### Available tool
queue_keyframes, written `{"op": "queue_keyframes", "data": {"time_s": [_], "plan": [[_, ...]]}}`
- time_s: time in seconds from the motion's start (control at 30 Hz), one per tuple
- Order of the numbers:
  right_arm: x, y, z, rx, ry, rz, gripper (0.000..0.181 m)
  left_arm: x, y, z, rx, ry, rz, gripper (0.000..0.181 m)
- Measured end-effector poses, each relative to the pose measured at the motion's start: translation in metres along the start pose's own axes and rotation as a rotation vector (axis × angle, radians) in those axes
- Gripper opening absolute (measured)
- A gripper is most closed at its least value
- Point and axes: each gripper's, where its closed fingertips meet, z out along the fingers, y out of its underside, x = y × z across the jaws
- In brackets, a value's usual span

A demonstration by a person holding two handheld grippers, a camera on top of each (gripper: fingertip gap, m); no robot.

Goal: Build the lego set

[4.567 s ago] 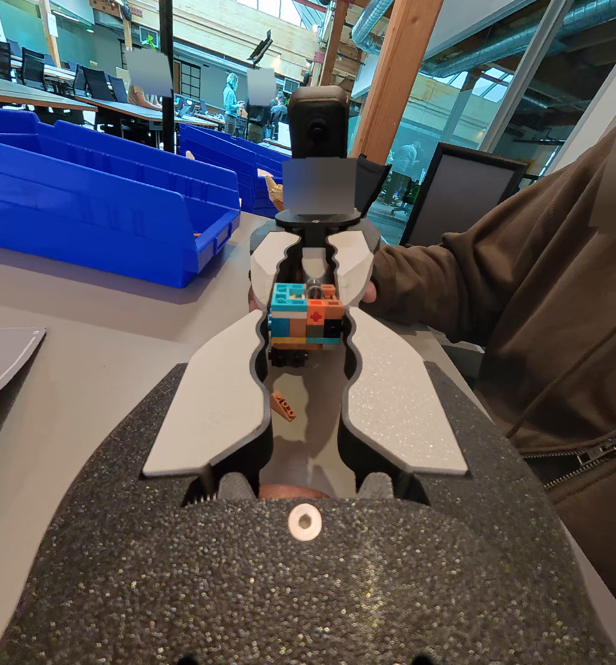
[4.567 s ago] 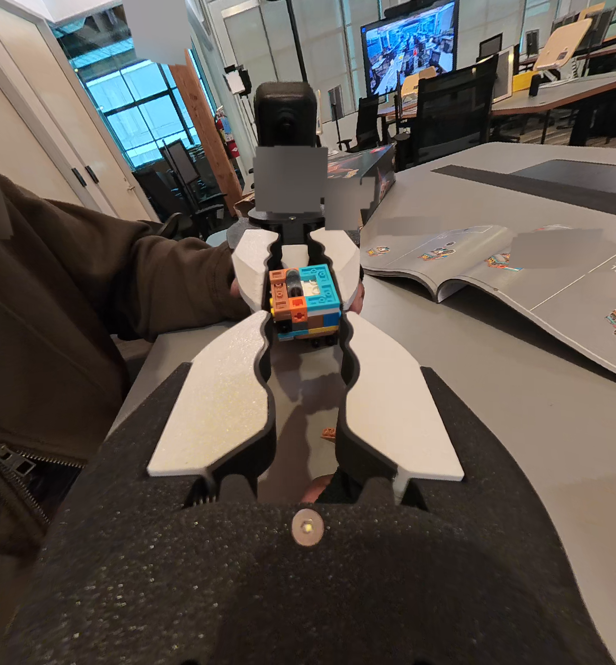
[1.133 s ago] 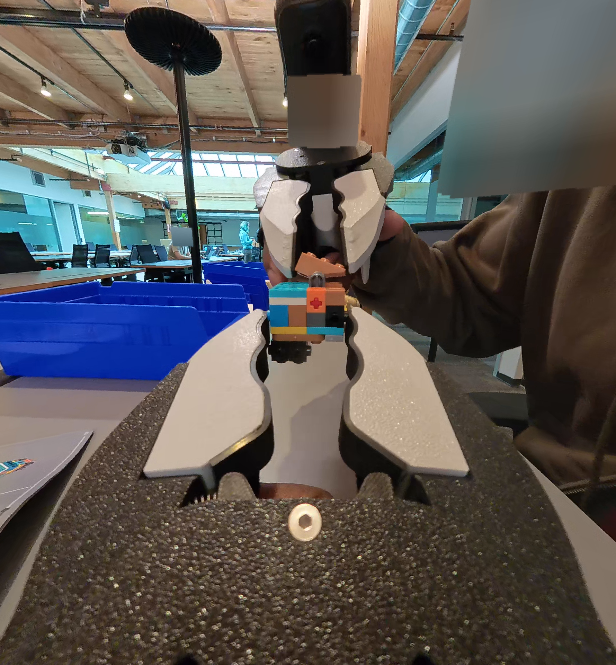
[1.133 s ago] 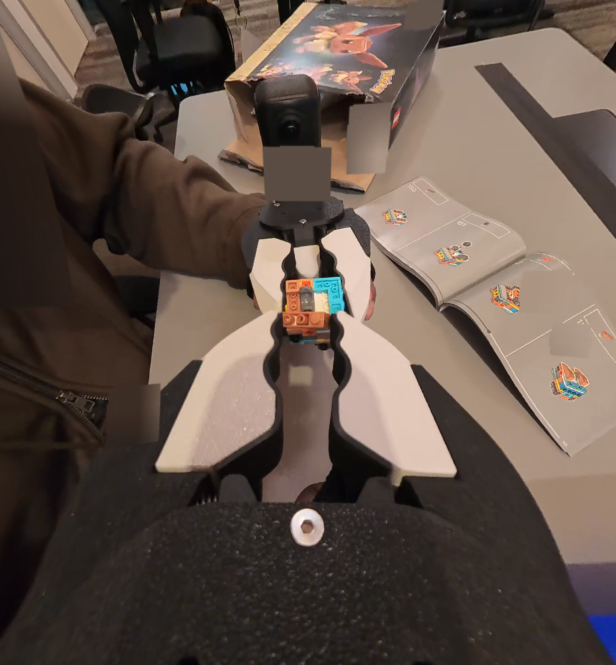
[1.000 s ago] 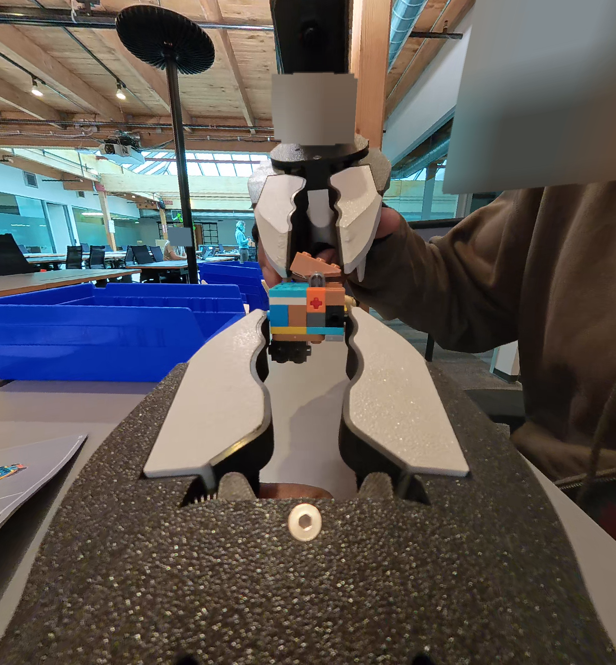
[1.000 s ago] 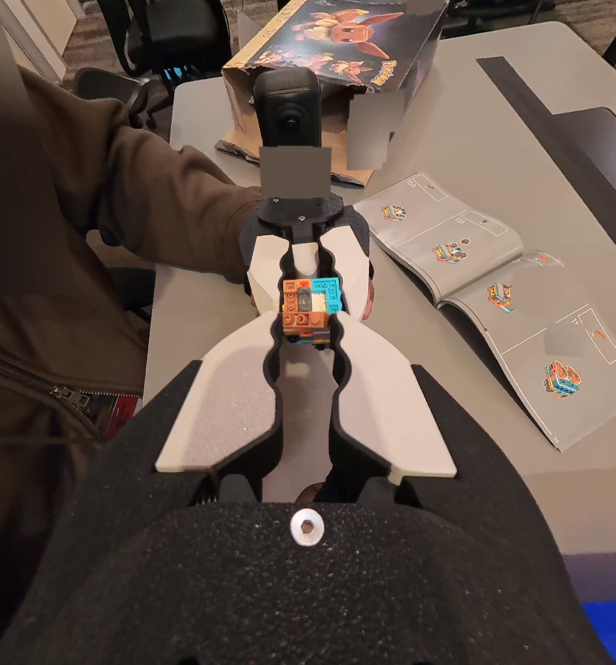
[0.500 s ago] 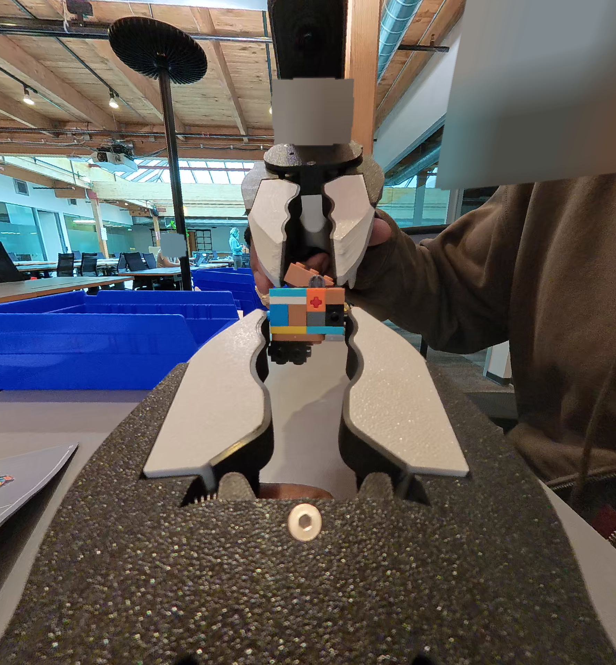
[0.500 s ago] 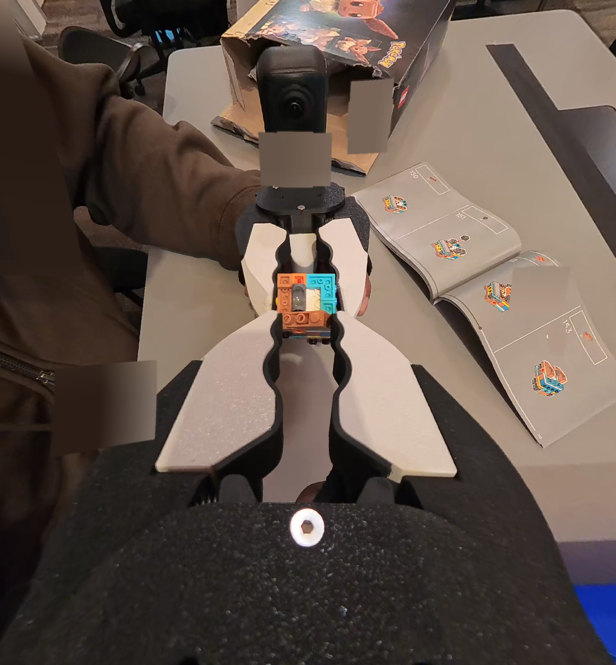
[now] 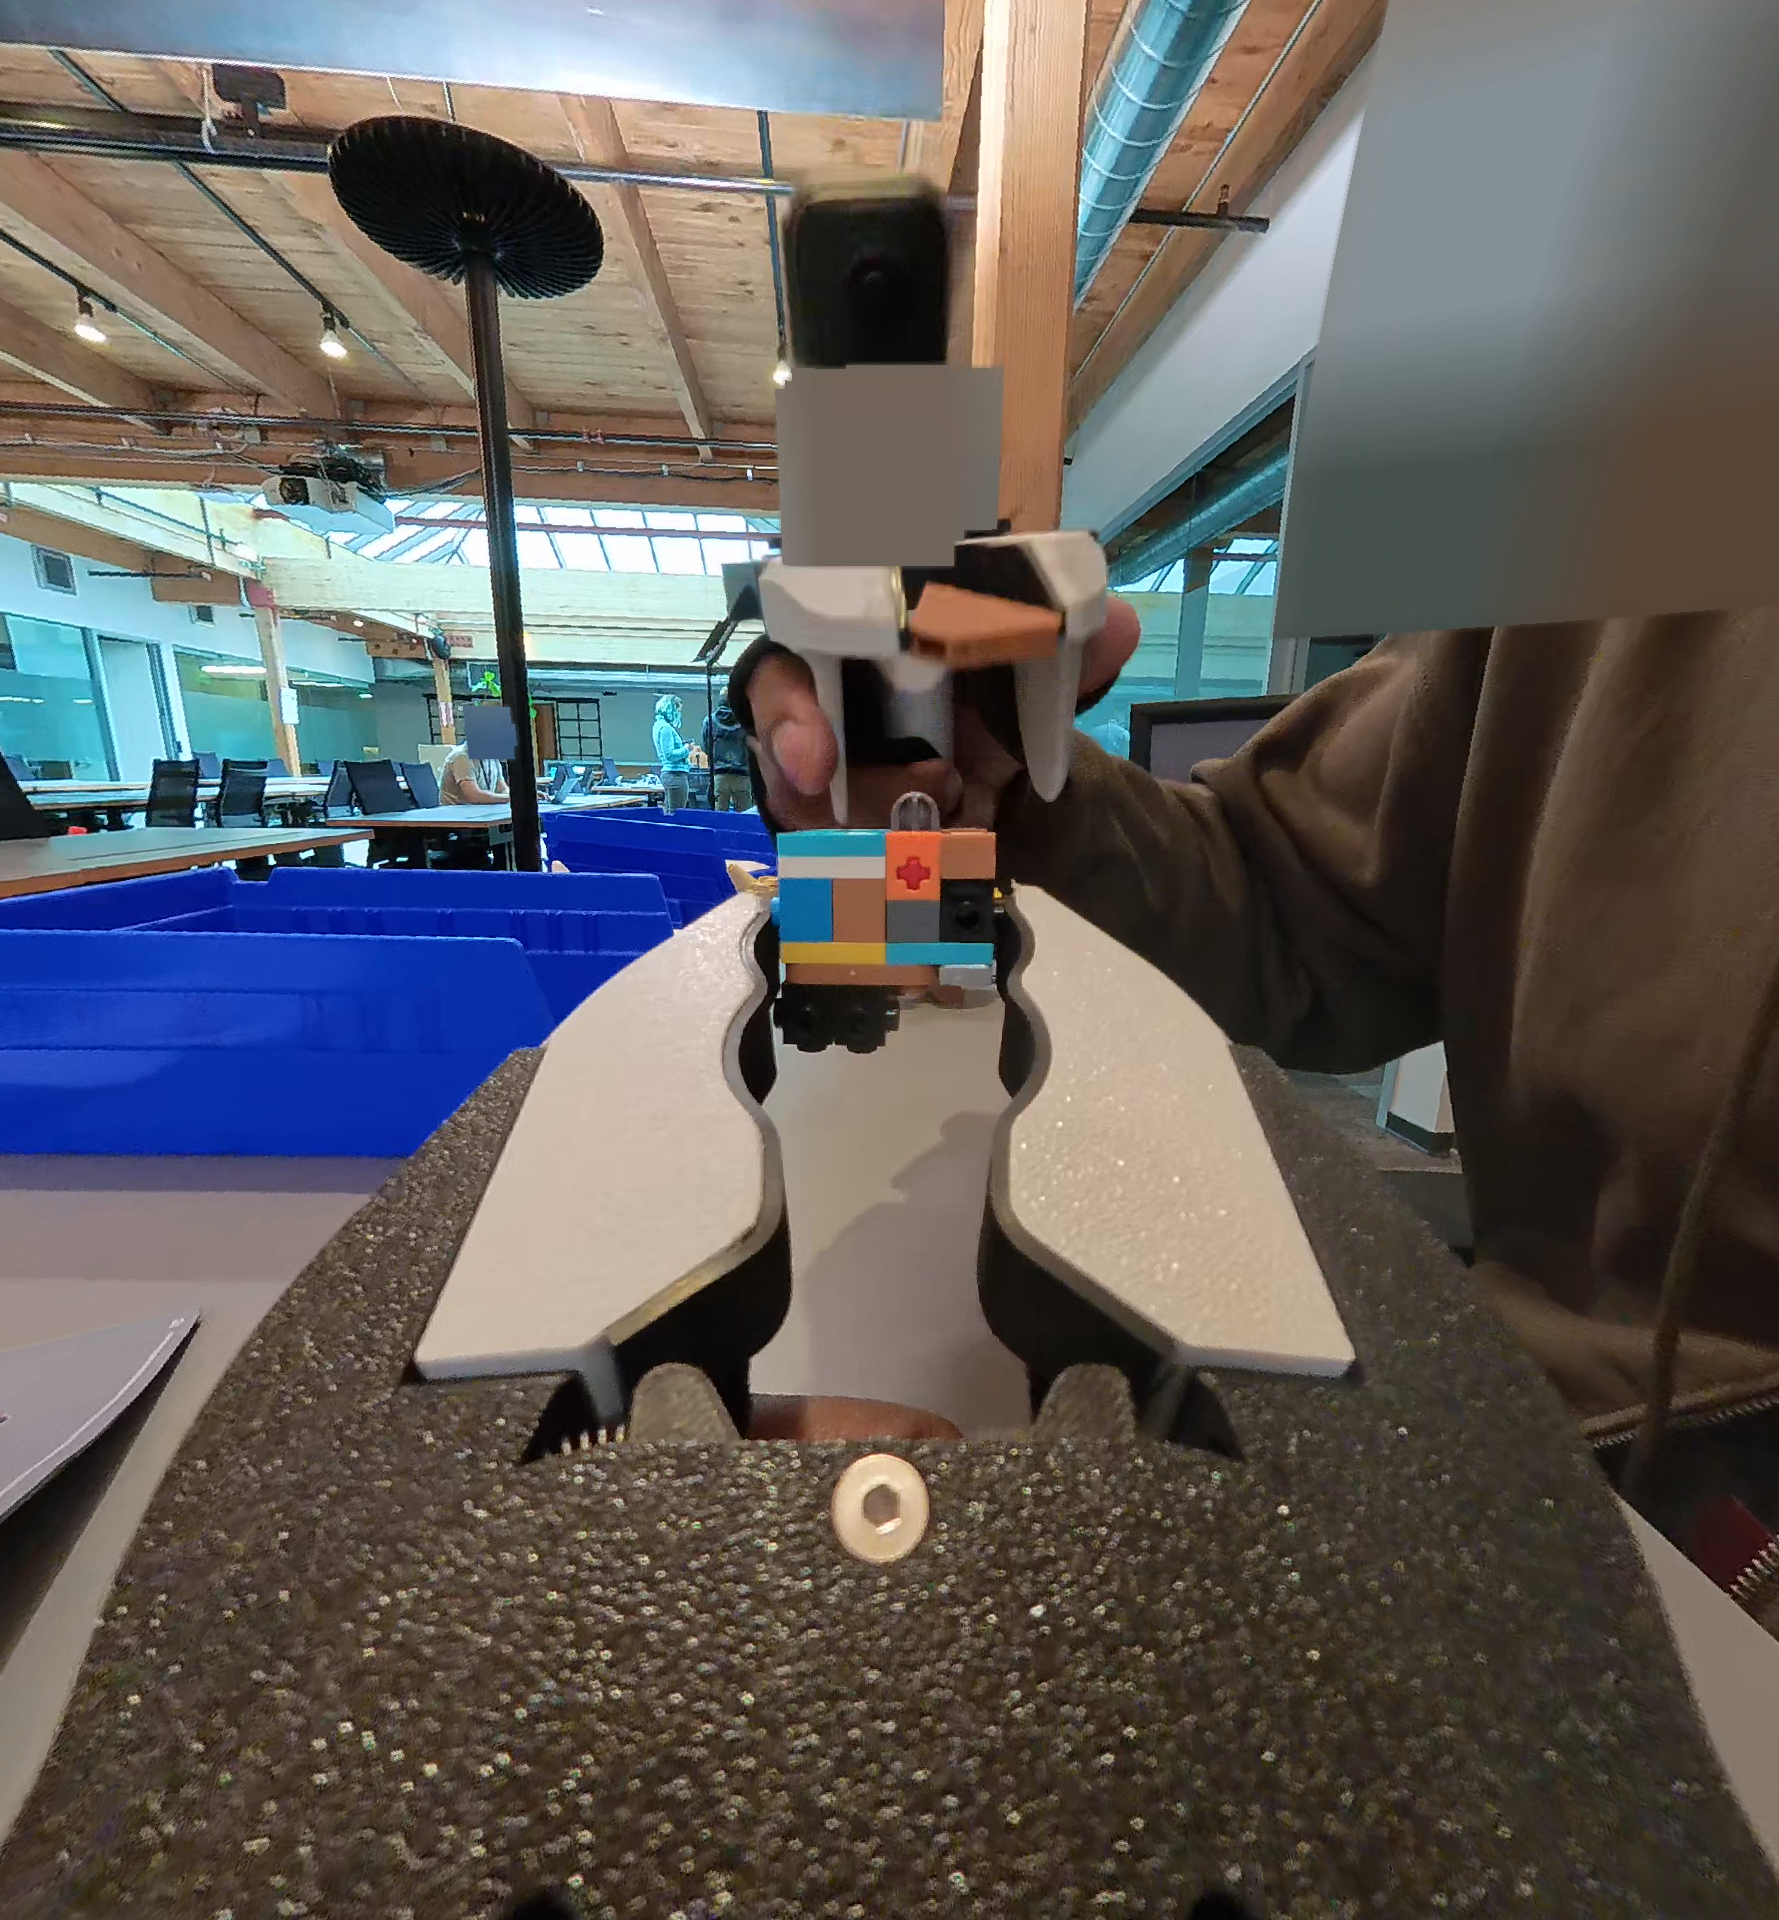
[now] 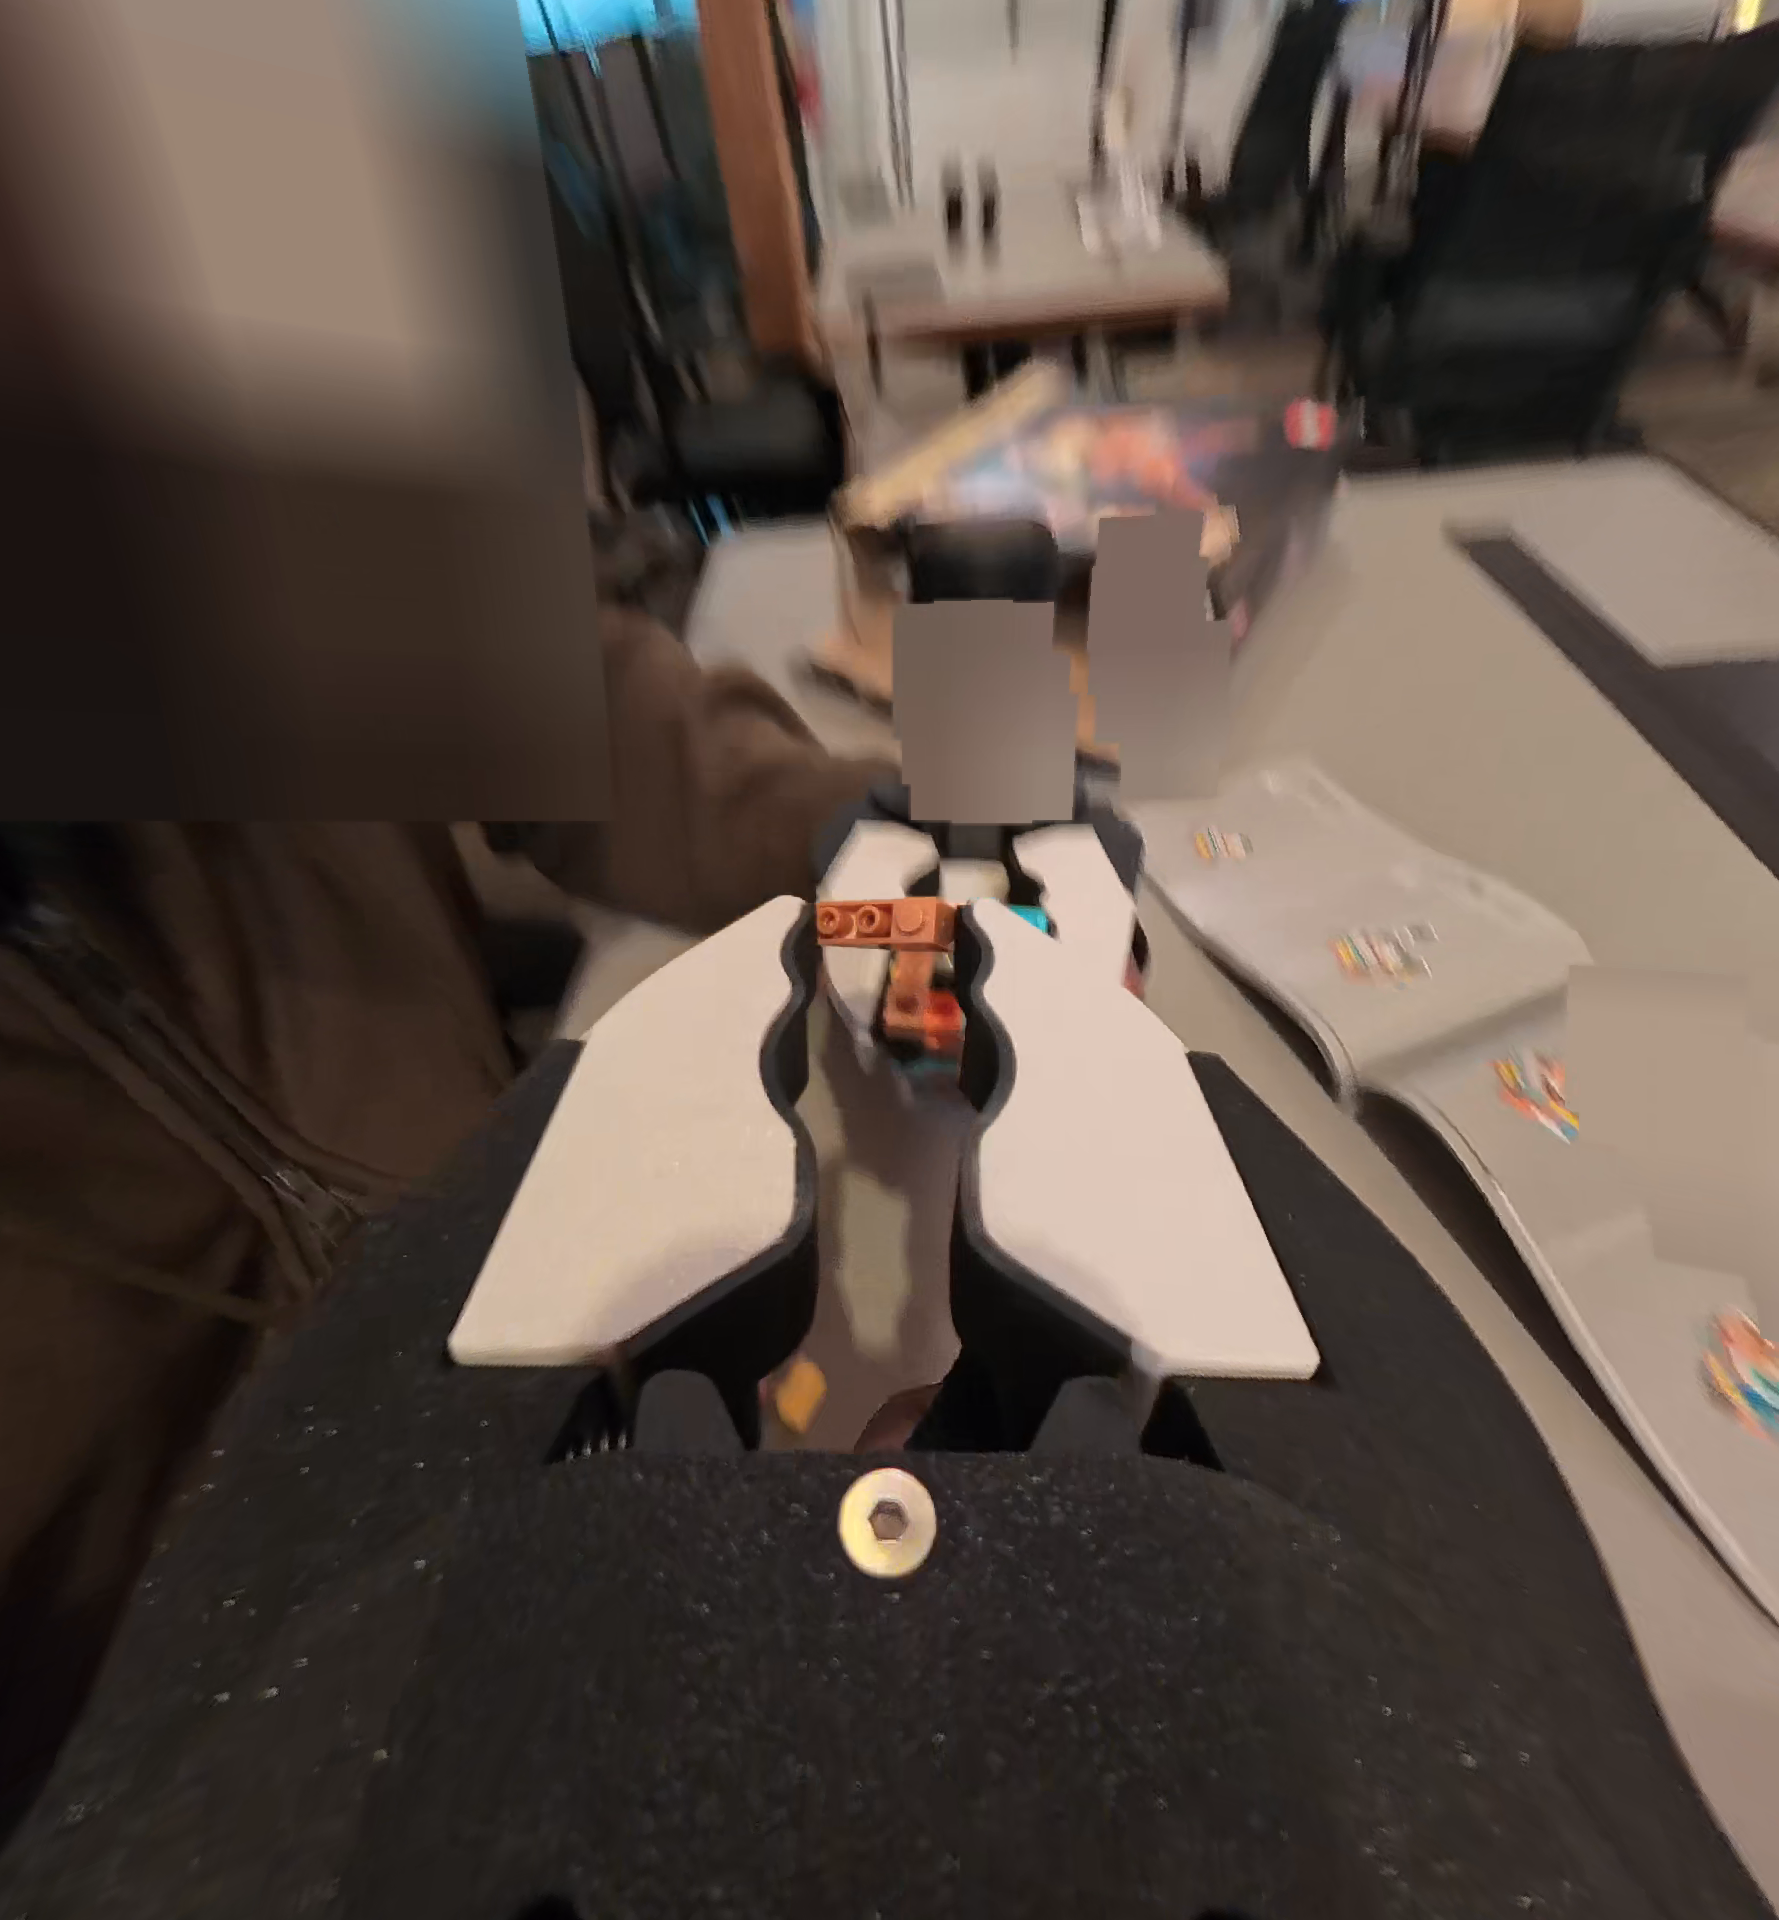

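Note:
My left gripper (image 9: 885, 940) is shut on a small multicoloured lego block model (image 9: 864, 904) and holds it upright above the grey table. My right gripper (image 9: 958, 623) is above the model, apart from it, and tilted. It is shut on a flat brown brick (image 9: 989, 629). In the blurred right wrist view, my right gripper (image 10: 887, 925) holds the brown brick (image 10: 885, 923) crosswise at its fingertips. The model (image 10: 926, 1023) and the left gripper (image 10: 968, 904) show just beyond and below it.
Blue bins (image 9: 189, 1018) stand on the table at the left. An open instruction booklet (image 10: 1436, 1039) lies at the right, with the set's box (image 10: 1124, 468) behind it. A person's brown sleeve (image 9: 1332, 883) reaches in from the right. A small orange piece (image 10: 800, 1392) lies on the table. The left gripper's tips are roughly 5 cm from the right gripper's.
My right gripper has lifted up and away from the top of the model with the brown brick and tilted. The right wrist view swung upward and blurred. The left gripper stays put.

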Motion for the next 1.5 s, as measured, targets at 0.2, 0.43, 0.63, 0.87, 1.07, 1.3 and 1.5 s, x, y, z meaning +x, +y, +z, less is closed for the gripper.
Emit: {"op": "queue_keyframes", "data": {"time_s": [0.2, 0.43, 0.63, 0.87, 1.07, 1.3, 1.5], "plan": [[0.005, -0.030, -0.024, 0.391, -0.121, 0.225, 0.025, 0.001, -0.003, 0.000, 0.019, 0.004, -0.009, 0.041], [0.017, -0.034, -0.038, 0.581, -0.151, 0.360, 0.025, 0.002, -0.005, 0.000, 0.030, 0.004, -0.016, 0.040], [0.017, -0.028, -0.032, 0.540, -0.109, 0.319, 0.025, 0.000, -0.005, 0.000, 0.027, -0.006, -0.017, 0.040], [0.058, 0.050, -0.026, 0.044, 0.355, 0.037, 0.025, -0.015, 0.007, -0.003, -0.079, -0.076, 0.008, 0.041], [0.064, 0.147, -0.030, -0.409, 0.417, -0.045, 0.025, -0.033, 0.064, -0.010, -0.496, -0.154, 0.092, 0.041], [0.061, 0.179, -0.012, -0.478, 0.336, 0.007, 0.025, -0.033, 0.126, -0.045, -1.003, -0.149, 0.126, 0.041], [0.063, 0.182, -0.007, -0.468, 0.318, 0.014, 0.025, -0.030, 0.129, -0.049, -1.034, -0.140, 0.081, 0.041]]}}
